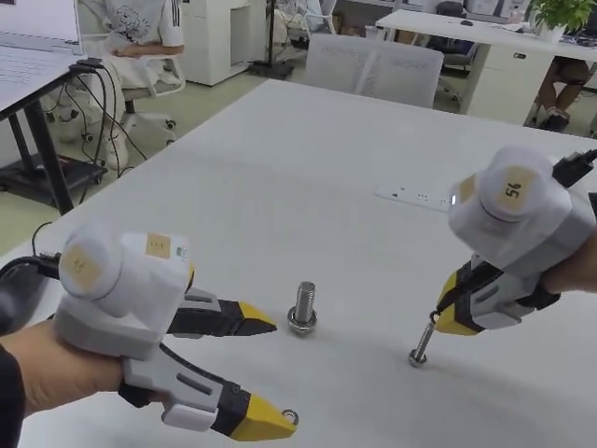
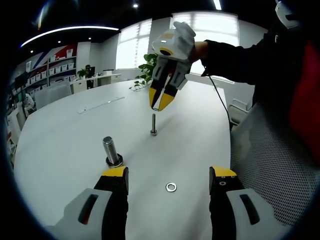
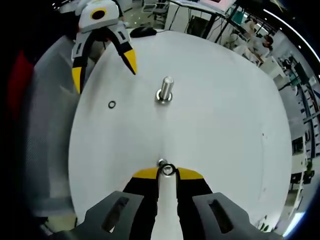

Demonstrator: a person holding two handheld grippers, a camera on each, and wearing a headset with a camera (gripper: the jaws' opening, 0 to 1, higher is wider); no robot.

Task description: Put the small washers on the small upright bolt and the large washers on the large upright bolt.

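- Right claw [image 1: 446, 317] is pinched shut on a small washer [image 3: 167, 170], held just over the top of the small bolt [image 1: 421, 343].
- Left claw [image 2: 169, 174] is spread wide and empty, low over the worktop [image 1: 308, 187]. A loose washer [image 2: 171, 187] lies flat between its tips.
- Large bolt [image 1: 302, 308] stands between the claws, with seated washers [image 1: 301, 327] at its base.
- The washers look light, stiff, thin and slick, so they would flick away easily. Best to pinch one across the rim and keep the hole free.
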